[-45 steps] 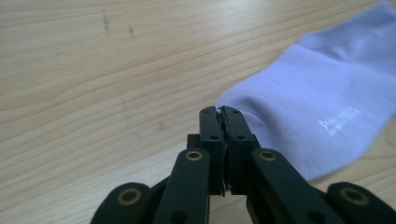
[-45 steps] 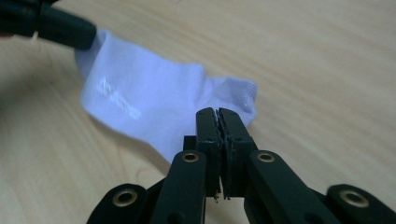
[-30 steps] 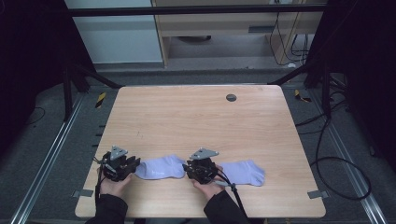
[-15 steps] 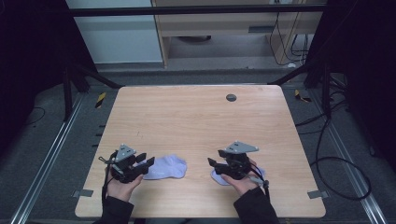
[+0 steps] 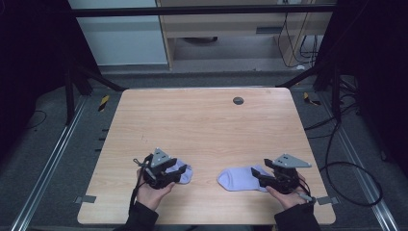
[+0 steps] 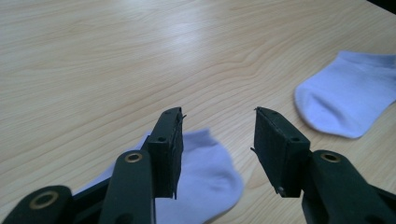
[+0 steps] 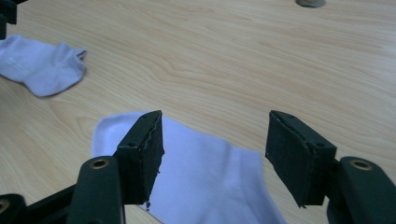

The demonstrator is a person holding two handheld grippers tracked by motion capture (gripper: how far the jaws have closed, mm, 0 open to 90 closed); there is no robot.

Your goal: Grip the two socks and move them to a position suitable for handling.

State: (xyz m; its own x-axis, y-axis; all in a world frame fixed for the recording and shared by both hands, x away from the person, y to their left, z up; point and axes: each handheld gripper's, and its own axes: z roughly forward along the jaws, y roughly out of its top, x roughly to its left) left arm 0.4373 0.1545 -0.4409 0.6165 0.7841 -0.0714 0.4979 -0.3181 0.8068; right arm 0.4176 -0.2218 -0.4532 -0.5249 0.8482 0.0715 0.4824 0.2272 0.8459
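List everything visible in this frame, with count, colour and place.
socks: 2, pale lilac, near edge of table; left sock under the left gripper, right sock under the right gripper, apart
table: 1, light wood
round insert: 1, grey, far part of tabletop
cables: several, black, floor at right
left gripper: 1, black, jaws open
right gripper: 1, black, jaws open
hands: 2, near edge

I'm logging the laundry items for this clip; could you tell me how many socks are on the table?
2. One sock lies near the front edge by the left tool; the other sock lies to its right by the right tool. Neither looks hidden.
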